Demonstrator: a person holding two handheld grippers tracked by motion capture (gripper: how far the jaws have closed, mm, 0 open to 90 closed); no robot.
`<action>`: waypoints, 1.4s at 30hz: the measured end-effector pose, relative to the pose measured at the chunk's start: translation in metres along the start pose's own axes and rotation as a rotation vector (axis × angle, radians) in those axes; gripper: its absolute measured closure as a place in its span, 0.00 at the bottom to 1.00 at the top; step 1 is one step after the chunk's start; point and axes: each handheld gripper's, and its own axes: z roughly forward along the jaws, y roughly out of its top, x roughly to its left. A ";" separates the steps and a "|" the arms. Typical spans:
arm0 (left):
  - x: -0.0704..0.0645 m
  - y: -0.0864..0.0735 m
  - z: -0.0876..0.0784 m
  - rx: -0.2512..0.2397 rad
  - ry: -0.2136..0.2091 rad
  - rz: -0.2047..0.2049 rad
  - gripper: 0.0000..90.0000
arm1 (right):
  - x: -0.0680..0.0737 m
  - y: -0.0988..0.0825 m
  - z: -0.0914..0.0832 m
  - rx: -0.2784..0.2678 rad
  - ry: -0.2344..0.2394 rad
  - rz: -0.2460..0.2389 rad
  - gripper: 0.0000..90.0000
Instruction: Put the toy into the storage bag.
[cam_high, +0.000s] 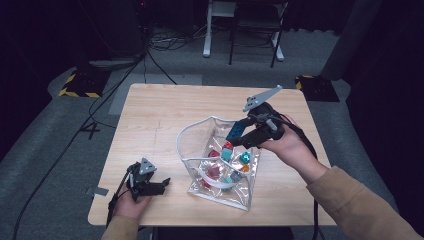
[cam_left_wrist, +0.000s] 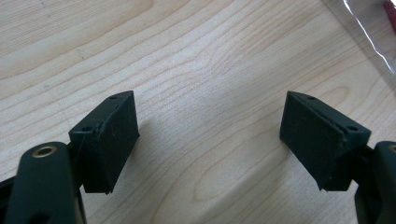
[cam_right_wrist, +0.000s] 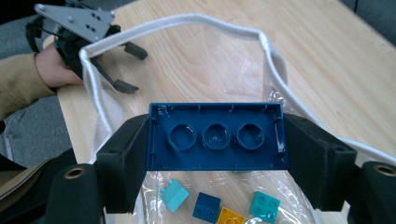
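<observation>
right gripper (cam_right_wrist: 215, 140): clamped on the blue brick (cam_right_wrist: 215, 136) by its short ends, long axis crosswise | clear bag (cam_high: 186, 131) mouth right below, nearer this hand | left gripper (cam_left_wrist: 210, 140): wide open, nothing in it, just beside the bag

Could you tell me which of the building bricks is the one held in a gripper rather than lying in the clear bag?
It is the long dark blue brick, clamped by its ends in the right gripper, hollow underside toward the camera. The smaller bricks lie loose in the clear bag below.

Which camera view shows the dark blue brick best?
The right gripper view: the dark blue brick sits close and sharp, hollow underside toward the camera, clamped between the right gripper's fingers. The high view shows it small, above the clear bag.
</observation>
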 end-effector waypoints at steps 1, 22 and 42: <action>0.000 0.000 0.000 0.000 0.000 0.000 0.22 | -0.002 0.001 0.009 0.028 0.005 0.008 0.30; 0.000 0.000 0.000 0.001 -0.001 -0.002 0.22 | -0.016 -0.024 -0.013 -0.050 0.000 0.067 0.19; 0.000 0.000 0.000 0.001 0.001 -0.002 0.22 | -0.050 -0.101 -0.077 -0.204 -0.182 0.206 0.17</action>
